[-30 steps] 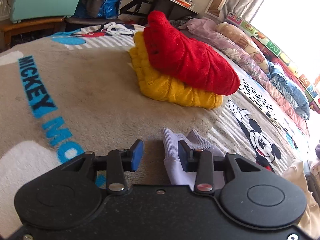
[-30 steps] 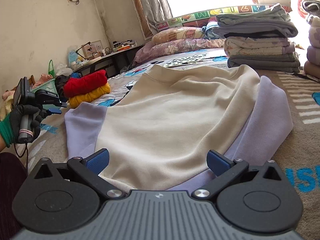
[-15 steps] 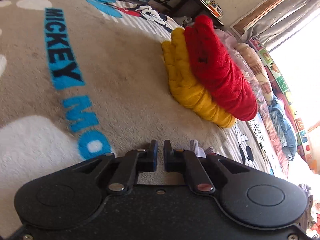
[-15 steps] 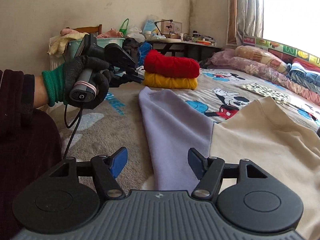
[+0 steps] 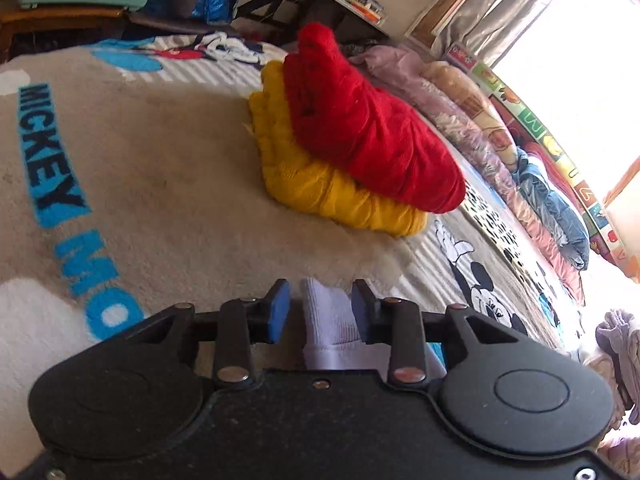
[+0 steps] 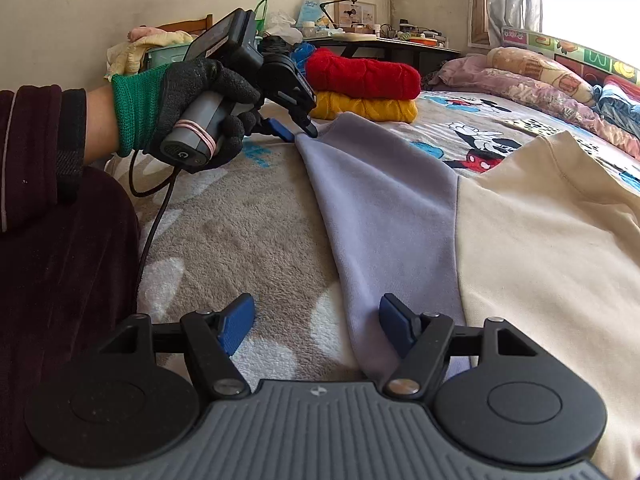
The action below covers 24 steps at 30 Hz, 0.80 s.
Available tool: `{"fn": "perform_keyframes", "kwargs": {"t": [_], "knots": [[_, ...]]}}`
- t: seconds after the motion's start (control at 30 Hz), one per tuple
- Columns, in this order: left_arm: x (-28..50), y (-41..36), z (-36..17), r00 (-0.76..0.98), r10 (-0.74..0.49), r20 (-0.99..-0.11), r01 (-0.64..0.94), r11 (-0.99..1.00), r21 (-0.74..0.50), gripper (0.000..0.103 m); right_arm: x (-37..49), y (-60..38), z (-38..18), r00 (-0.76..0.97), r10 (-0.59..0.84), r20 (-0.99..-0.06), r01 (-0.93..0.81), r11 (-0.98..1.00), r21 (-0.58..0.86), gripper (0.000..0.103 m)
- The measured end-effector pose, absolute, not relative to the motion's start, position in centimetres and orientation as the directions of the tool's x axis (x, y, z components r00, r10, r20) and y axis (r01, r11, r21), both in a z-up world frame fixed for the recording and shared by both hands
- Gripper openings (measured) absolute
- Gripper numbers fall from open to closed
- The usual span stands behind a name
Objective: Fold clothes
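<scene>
right gripper (image 6: 316, 330) nearest: blue pads set wide, nothing between them, hovering over the lower edge of the lilac sleeve (image 6: 376, 208); its right pad just beside the fabric fold, spacing much as half a second ago. the sleeve belongs to a cream sweatshirt (image 6: 540, 248) spread flat on the mickey blanket (image 6: 240, 232). farther up, the gloved left hand (image 6: 192, 100) holds the left gripper (image 5: 320, 310) at the sleeve's ribbed cuff (image 5: 330, 320). half a second ago its pads were nearly closed; now they stand apart at a narrow-to-middling gap with the cuff standing between them, right pad touching or almost touching, left pad clear of it. cuff tip pulled out to a point. beyond, red sweater (image 5: 368, 136) folded on top of yellow sweater (image 5: 328, 188), unmoved. pillows (image 5: 480, 128) along the window side.
</scene>
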<state>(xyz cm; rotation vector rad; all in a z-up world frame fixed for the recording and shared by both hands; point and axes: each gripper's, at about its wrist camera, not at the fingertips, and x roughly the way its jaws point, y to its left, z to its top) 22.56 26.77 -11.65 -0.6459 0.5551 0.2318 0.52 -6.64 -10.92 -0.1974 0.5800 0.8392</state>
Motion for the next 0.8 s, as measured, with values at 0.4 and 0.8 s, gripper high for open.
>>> {"fn": "perform_keyframes", "kwargs": {"t": [0.4,0.8], "knots": [[22.1,23.3,-10.4,0.862,0.024,-0.507,-0.301,0.829,-0.472,0.051,0.7,-20.1,-7.0,0.724,0.541,-0.427,-0.453,0.84,0.298,0.083],[20.4,14.9,-10.5,0.842,-0.115,-0.527,-0.143,0.894,-0.425,0.051,9.8,-35.4,-7.1,0.894,0.157,-0.421,0.036,0.909,0.414,0.062]]}}
